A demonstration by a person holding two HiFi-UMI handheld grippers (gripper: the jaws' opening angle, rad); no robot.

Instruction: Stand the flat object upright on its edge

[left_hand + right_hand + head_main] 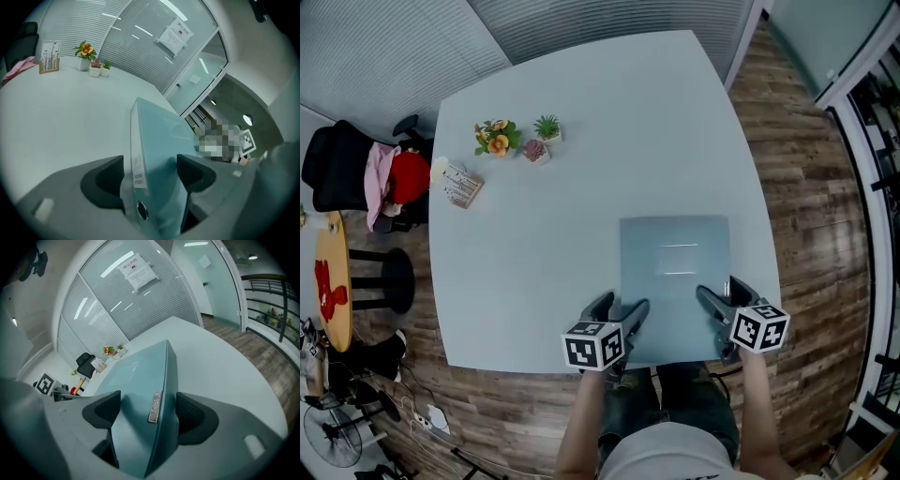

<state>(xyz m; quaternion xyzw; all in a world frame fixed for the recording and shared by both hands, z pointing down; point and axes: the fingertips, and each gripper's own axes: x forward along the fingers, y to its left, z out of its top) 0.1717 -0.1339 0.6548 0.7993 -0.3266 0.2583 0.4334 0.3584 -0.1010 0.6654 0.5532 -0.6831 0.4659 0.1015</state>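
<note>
At the near edge of the pale table (581,187), toward its right side, the blue-green binder (675,272) shows its broad cover to the head view, with its long sides running from near to far. You have a gripper at each of its near corners. Your left gripper (619,307) sits at the near left corner, and in its own view the binder (159,150) fills the gap between the two dark pads (the spine with its white label and round finger hole lies against the left pad), so the left gripper (150,168) is clamped on it. Your right gripper (722,292) takes the near right corner. Its view shows the binder (140,385) wedged between the pads in the same way, with a small metal label holder on the narrow side facing the camera, so the right gripper (148,406) is also closed on the binder. The marker cubes (594,345) ride just behind the jaws, above your forearms. I cannot tell from these views whether the near edge of the binder is off the table. Well apart from it, at the far left of the table, stand a pot of orange flowers (495,138), two smaller potted plants (547,127) and a small card stand (461,186). Beyond the table's left edge is a black chair (337,169) with a pink cloth over it.
</note>
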